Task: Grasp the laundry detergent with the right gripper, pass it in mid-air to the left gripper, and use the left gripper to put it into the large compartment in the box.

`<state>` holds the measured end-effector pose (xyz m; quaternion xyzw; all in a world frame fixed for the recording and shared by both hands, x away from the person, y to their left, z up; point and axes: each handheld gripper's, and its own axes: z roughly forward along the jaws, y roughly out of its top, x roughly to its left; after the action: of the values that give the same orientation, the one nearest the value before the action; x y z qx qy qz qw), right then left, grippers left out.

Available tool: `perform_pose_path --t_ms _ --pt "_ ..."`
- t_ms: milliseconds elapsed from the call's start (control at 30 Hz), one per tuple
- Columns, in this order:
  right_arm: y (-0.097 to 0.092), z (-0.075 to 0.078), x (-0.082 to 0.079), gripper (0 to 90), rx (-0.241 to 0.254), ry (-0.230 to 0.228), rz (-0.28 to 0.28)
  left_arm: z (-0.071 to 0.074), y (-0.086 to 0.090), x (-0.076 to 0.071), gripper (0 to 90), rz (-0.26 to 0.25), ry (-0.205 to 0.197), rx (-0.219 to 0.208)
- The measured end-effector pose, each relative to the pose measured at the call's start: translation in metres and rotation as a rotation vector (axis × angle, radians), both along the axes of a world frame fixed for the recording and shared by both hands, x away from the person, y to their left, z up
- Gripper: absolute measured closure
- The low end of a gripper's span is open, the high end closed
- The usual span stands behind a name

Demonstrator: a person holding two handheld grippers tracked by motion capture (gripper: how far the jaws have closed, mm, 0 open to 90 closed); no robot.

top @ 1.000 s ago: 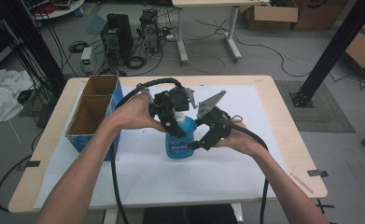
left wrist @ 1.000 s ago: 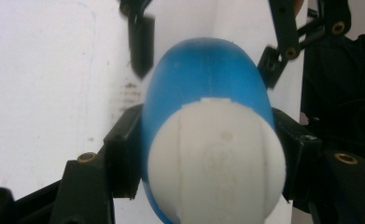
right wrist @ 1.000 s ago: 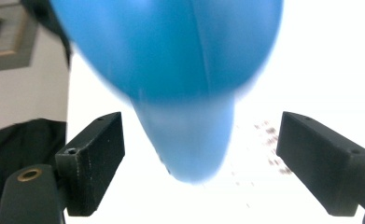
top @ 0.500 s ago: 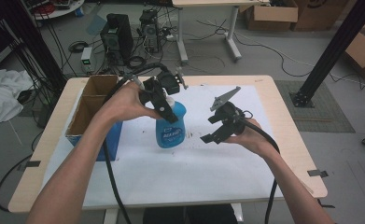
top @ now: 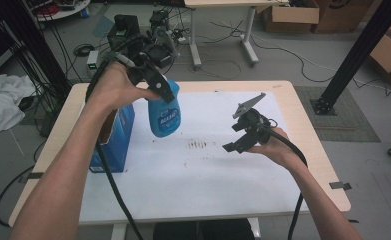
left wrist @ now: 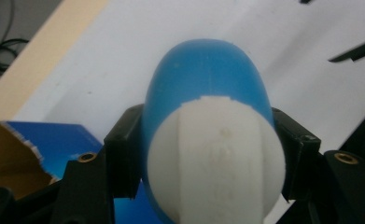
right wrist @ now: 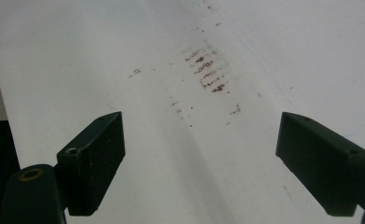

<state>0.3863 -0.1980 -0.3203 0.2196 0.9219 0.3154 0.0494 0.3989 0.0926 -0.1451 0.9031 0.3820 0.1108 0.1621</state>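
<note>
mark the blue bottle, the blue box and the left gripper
blue bottle (top: 164, 116), high view, on its label.
blue box (top: 114, 145), high view, on its side wall.
left gripper (left wrist: 208, 154), left gripper view, between its fingertips.

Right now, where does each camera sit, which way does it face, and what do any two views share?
High view: above the person's side, facing forward and down on the table; forearms, left gripper, right gripper.
Left gripper view: on that gripper, looking along its jaws clamped on the blue bottle.
Right gripper view: looking down between open jaws at brown stains.
Shared: bottle and blue box; stains.
</note>
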Motion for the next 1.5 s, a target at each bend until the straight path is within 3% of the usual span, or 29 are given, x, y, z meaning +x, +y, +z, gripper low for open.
perform_pose_path --t_ms 300,533,700,867,1033,1233,1500 --pt "-0.008 0.004 -0.001 15.5 -0.001 -0.011 -0.014 0.027 0.046 0.008 38.8 0.239 -0.034 -0.04" --pt "-0.016 0.002 -0.001 15.5 -0.007 -0.018 -0.027 0.048 0.078 0.005 38.8 0.405 -0.054 -0.035" --pt "-0.016 0.002 -0.004 15.5 -0.01 -0.028 -0.022 0.049 0.092 0.004 38.8 0.509 -0.055 -0.026" --pt "-0.018 0.002 -0.005 15.5 -0.012 -0.029 -0.03 0.047 0.107 0.0 38.9 0.611 -0.082 -0.011" --pt "-0.02 0.002 -0.004 15.5 -0.014 -0.03 -0.036 0.041 0.121 -0.002 38.9 0.669 -0.064 0.004" --pt "-0.019 0.001 -0.004 15.6 -0.025 -0.028 -0.033 0.031 0.129 0.0 38.9 0.691 -0.006 0.028" --pt "-0.02 -0.004 -0.006 15.5 -0.041 -0.025 -0.03 0.014 0.138 0.004 38.8 0.723 0.033 0.038"
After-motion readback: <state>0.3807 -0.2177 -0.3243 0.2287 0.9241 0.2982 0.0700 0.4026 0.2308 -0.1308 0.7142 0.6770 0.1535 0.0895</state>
